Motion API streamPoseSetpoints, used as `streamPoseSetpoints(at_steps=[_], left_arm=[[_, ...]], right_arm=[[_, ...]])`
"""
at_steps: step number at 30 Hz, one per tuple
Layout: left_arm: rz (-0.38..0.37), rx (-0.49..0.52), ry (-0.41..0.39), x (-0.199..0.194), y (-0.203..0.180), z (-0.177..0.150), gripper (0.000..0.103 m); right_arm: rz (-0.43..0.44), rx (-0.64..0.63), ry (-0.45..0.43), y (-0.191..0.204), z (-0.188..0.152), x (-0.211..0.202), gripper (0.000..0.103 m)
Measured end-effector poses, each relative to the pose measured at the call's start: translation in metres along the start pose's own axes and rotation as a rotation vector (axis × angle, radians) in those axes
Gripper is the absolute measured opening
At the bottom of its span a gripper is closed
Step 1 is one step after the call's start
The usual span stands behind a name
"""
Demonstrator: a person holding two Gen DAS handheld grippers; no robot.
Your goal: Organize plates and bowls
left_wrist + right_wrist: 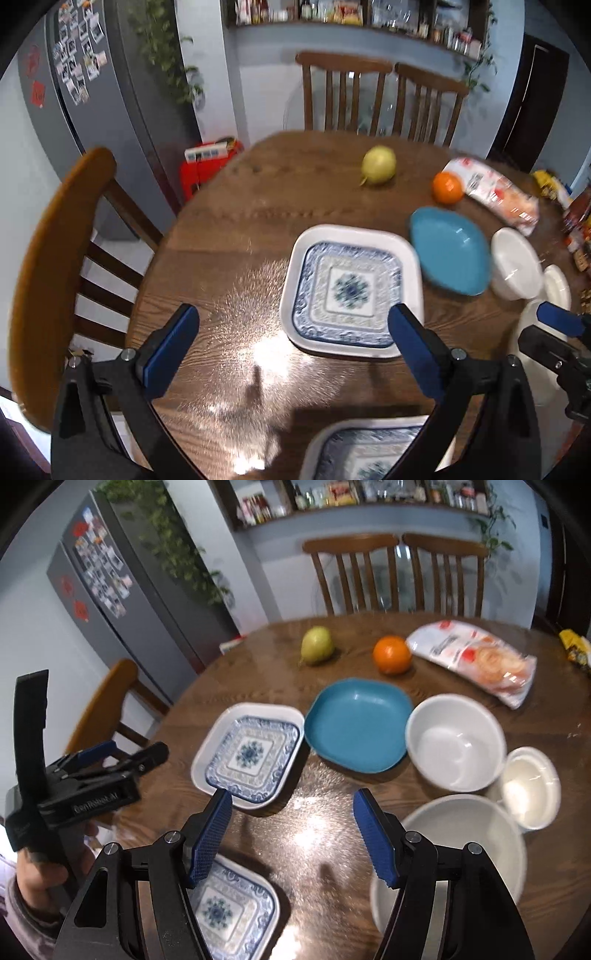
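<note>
Between the blue pads of the right tool (291, 834), held apart and empty, lies bare brown wooden desk (317, 812); the left tool (291, 350) also gapes with nothing in it. Just beyond sits a square white plate with blue pattern (249, 755), then a teal square plate (358, 725) and a white round bowl (456, 742)

Plate (246, 755) left of dish (356, 725), bowl (456, 742) right.
</note>
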State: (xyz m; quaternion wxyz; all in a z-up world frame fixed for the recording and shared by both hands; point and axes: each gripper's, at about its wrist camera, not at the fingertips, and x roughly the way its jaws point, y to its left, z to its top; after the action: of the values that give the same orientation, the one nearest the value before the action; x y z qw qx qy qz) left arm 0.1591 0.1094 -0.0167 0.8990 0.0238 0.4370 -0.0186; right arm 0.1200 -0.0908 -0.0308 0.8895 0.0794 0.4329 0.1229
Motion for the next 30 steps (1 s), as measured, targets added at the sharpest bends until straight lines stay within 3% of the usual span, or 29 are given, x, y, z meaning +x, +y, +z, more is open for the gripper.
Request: streamPoseSetpoints(at_steps=[3,10,14,19,24,30], left_arm=[[0.011,0.002,0.042,0.030,0.003,-0.004,0.100],[0.007,-0.027,0.126,0.077,0.017,-0.005,0.085],[-0.019,-0.021,0.162,0.091,0.018,-0.007,0.067],[-0.047,-0.031,0.164,0.096,0.020,-0.008,0.057],[-0.110,-0.026,0.160,0.095,0.015,-0.008,0.029],[-0.114,-0.027,0.149,0.093,0.013,-0.010,0.022]], right_arm=[[-0.019,0.003,0.040,0.002,0.002,0.029,0.069],[-0.073,0.025,0.125,0.009,0.001,0.087,0.067],[-0.088,0.032,0.163,0.010,0.001,0.108,0.051],[-0.104,0.002,0.165,0.013,0.003,0.118,0.040],[-0.107,-0.043,0.167,0.018,0.005,0.123,0.015],[-0.104,-0.057,0.164,0.021,0.006,0.126,0.012]])
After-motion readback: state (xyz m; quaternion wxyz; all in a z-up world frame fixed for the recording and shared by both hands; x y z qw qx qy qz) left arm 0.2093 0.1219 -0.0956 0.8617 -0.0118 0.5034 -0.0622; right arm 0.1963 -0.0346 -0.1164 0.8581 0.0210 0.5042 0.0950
